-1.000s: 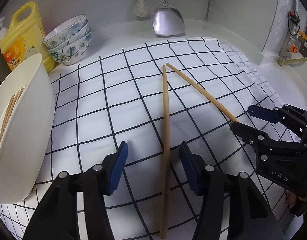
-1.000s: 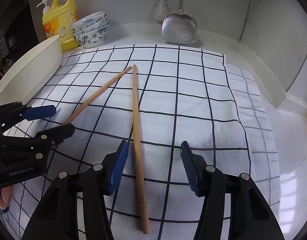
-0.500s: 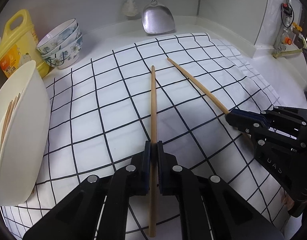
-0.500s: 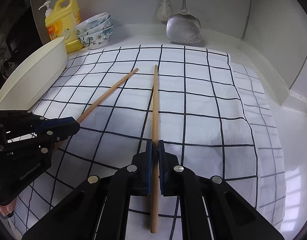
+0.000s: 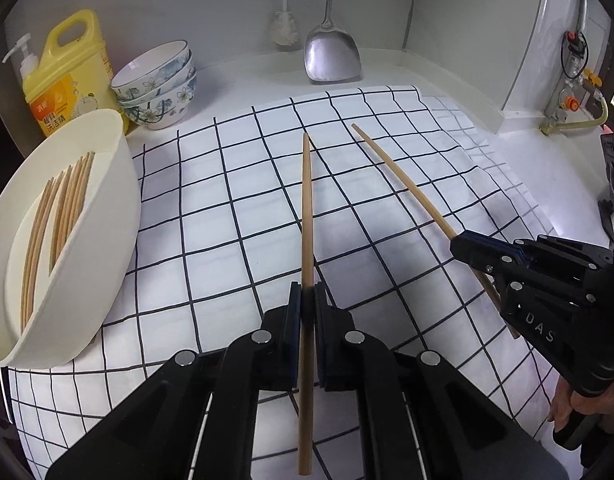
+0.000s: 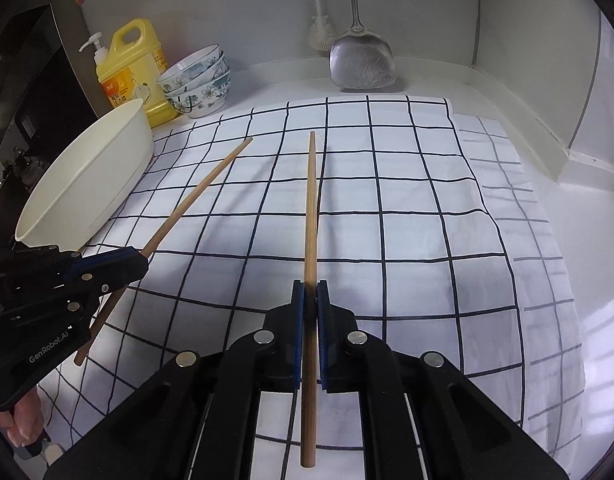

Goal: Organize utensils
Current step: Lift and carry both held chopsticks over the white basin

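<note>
My left gripper [image 5: 307,300] is shut on a wooden chopstick [image 5: 306,208] and holds it above the checked cloth [image 5: 235,240]. My right gripper [image 6: 310,294] is shut on a second wooden chopstick [image 6: 311,200], also lifted off the cloth. Each gripper shows in the other's view: the right one [image 5: 461,242] with its chopstick [image 5: 403,178], the left one [image 6: 141,258] with its chopstick [image 6: 203,188]. A cream oval bin [image 5: 107,184] at the left holds several chopsticks [image 5: 55,216]; it also shows in the right wrist view [image 6: 87,184].
A yellow detergent bottle [image 5: 63,80] and stacked floral bowls [image 5: 159,92] stand at the back left. A metal spatula [image 5: 331,56] and a white brush [image 5: 283,28] lean on the back wall. Gas fittings [image 5: 575,92] sit at the right.
Both grippers closed on their chopsticks from open a second ago. Both have since lifted the chopsticks off the cloth; the bin's inside now shows more.
</note>
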The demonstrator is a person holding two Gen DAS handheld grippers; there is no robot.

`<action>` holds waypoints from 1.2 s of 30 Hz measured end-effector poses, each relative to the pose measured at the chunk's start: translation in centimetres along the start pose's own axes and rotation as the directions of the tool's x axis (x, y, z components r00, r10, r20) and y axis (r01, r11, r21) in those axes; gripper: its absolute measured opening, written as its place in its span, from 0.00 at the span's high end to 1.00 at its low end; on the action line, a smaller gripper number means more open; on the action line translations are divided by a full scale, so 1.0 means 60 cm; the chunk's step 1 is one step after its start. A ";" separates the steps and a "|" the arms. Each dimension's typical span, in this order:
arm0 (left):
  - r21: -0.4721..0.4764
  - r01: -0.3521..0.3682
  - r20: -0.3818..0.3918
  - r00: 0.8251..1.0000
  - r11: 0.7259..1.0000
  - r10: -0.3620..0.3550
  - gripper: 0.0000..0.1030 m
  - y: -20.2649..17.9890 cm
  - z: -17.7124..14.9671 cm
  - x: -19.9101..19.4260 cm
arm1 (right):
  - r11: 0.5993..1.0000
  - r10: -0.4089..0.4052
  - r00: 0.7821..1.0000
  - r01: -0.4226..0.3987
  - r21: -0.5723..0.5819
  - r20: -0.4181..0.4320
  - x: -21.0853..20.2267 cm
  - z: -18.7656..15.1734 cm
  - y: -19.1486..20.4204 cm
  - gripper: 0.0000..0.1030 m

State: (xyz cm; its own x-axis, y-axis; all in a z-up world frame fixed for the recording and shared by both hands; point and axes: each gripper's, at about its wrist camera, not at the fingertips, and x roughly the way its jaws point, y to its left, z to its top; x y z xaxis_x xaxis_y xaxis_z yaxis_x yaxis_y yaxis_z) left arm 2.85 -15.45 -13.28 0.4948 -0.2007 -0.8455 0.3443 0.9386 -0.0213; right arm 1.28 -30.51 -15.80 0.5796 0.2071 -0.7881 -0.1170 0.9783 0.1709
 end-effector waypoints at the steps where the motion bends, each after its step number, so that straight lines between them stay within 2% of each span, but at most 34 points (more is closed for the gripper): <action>1: -0.004 -0.004 0.004 1.000 1.000 0.004 0.93 0.000 -0.001 -0.008 | 1.000 0.003 1.000 -0.003 -0.004 0.003 -0.005 -0.001 0.004 0.94; 11: -0.072 -0.036 0.081 0.996 0.997 0.041 0.93 0.016 -0.008 -0.115 | 0.995 0.069 0.997 -0.066 -0.072 0.042 -0.065 0.013 0.053 0.94; 21: -0.134 -0.050 0.155 0.985 0.990 0.071 0.93 0.094 -0.005 -0.206 | 0.989 0.101 0.990 -0.090 -0.119 0.094 -0.108 0.059 0.136 0.94; 28: -0.108 -0.040 0.190 0.980 0.993 0.060 0.93 0.192 0.006 -0.241 | 0.993 0.087 0.987 -0.074 -0.095 0.136 -0.099 0.102 0.232 0.94; 36: -0.095 -0.066 0.205 0.975 0.993 0.084 0.93 0.357 0.020 -0.258 | 0.997 0.068 0.986 -0.061 -0.050 0.155 -0.059 0.153 0.354 0.94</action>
State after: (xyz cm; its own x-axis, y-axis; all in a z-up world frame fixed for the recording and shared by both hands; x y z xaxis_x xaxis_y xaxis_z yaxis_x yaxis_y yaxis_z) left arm 3.52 7.41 -0.01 0.6751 -0.1742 -0.7169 0.2339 0.9721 -0.0159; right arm 4.15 -10.51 -3.96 0.6884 0.2697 -0.6733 -0.1927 0.9629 0.1887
